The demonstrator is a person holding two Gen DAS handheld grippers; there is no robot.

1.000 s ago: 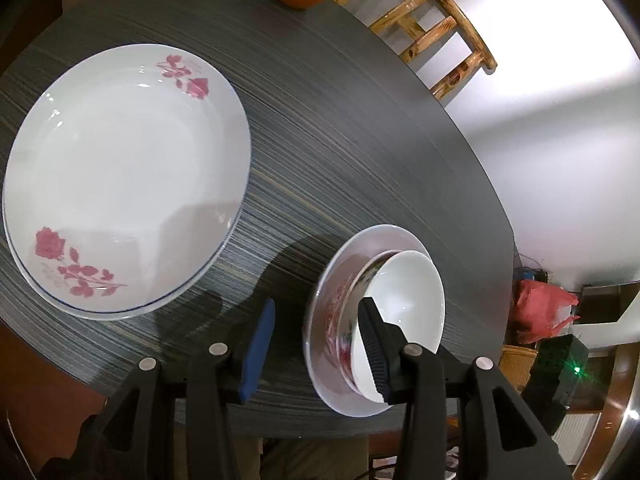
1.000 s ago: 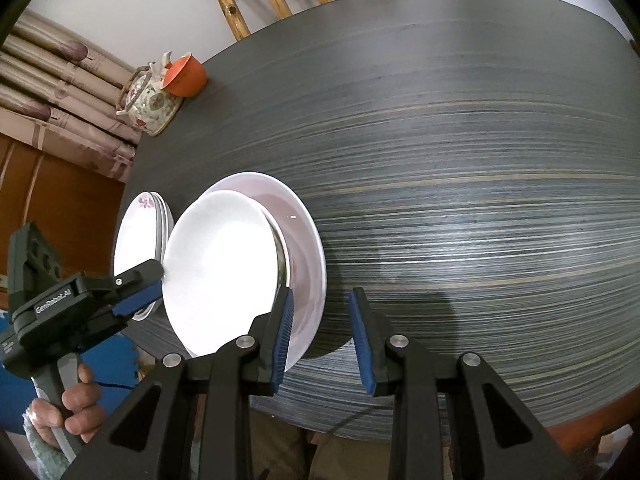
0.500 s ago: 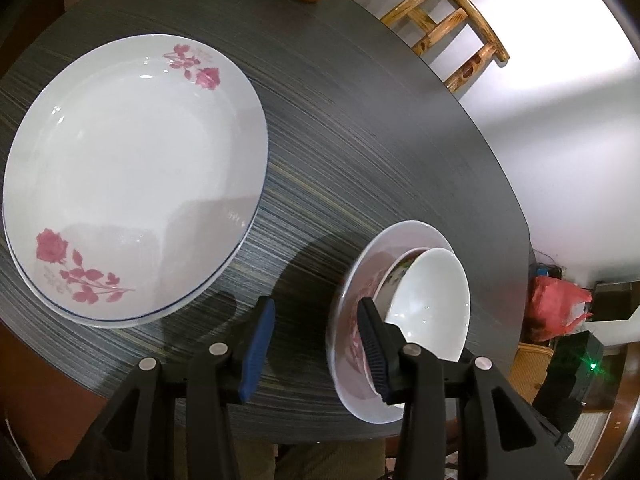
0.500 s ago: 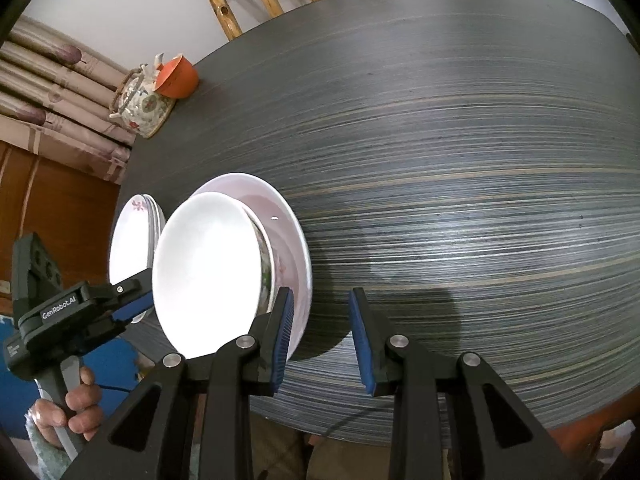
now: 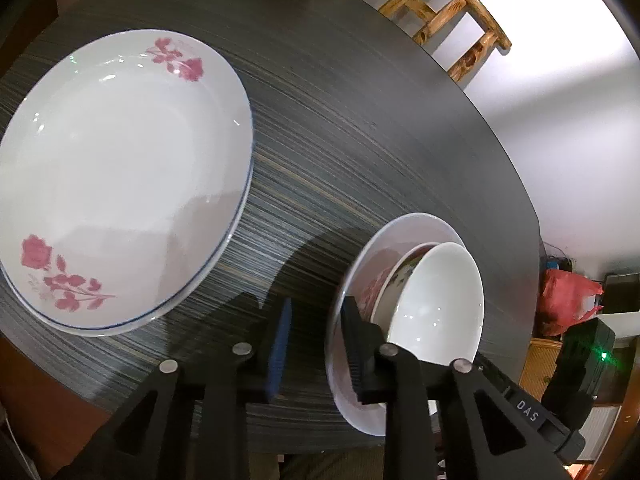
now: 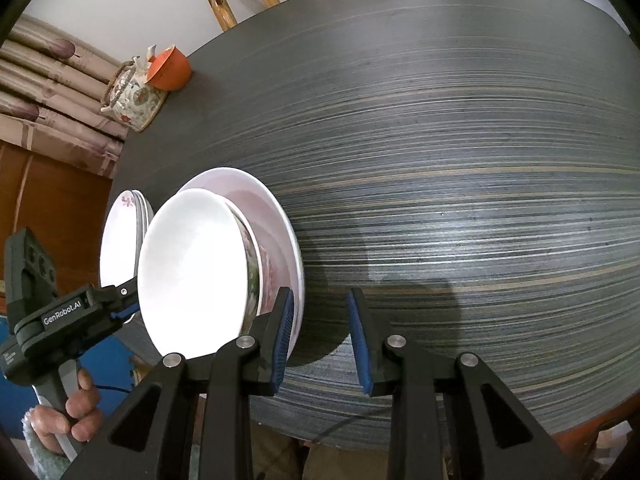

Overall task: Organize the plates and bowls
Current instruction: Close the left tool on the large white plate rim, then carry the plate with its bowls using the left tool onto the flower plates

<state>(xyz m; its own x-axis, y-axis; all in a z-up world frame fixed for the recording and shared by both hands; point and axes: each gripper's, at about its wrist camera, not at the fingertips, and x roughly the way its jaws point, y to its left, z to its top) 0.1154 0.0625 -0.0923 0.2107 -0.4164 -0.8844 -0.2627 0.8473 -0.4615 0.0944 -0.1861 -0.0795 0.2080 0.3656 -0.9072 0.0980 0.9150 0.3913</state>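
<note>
Dark striped counter (image 5: pixel 360 128) carries stacked rose plates (image 5: pixel 120 168) far left, and a plate (image 5: pixel 400 228) with nested bowls (image 5: pixel 440 300) at the near edge. Left claw (image 5: pixel 316 344) is closing, its pads straddling that plate's left rim; right claw (image 6: pixel 320 340), narrowly open, straddles the opposite rim.

"GenRobot.AI" stands on the left gripper (image 6: pixel 126 307); "DAS" on the right gripper (image 5: pixel 528 410).

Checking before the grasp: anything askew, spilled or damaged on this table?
Nothing spilled or cracked that I can see. The nested bowls sit on the small plate, and the rose plates are stacked fairly evenly. Only note: both stacks sit close to the table's near edge.
</note>
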